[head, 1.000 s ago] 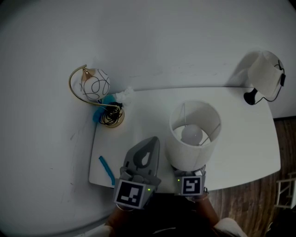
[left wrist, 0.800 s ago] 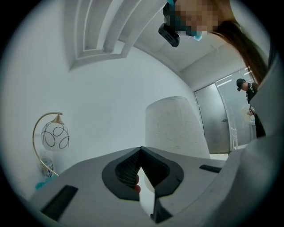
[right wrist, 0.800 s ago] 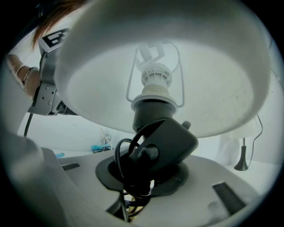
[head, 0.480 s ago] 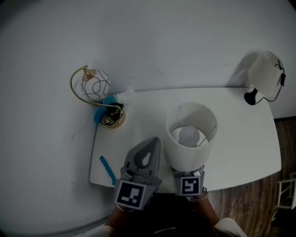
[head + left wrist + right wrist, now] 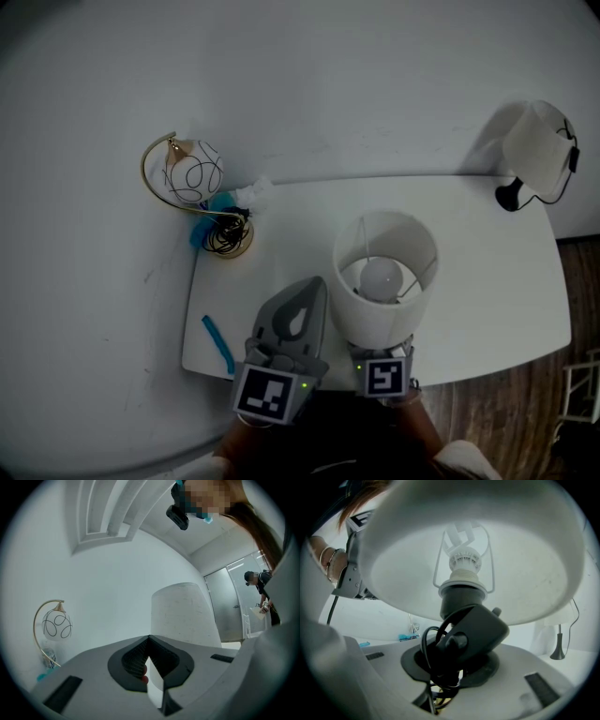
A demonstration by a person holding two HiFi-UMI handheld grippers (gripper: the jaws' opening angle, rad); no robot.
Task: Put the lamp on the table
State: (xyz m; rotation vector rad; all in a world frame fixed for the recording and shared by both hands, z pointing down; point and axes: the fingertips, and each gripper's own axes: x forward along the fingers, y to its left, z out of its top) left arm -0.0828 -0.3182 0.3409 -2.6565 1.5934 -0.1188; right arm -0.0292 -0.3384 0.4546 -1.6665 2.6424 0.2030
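While the right gripper (image 5: 450, 654) clamps the dark base of the white-shaded lamp (image 5: 384, 281) over the table (image 5: 502, 277) near its front edge, the left gripper (image 5: 302, 292) is closed on nothing. This looks like the placing step; next, the base must be lowered flat before the jaws release it.

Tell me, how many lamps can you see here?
3. The drum-shade lamp is held in the right gripper at the table front; the gold arc lamp stands at its back-left corner; the white-shade lamp at its back-right corner.
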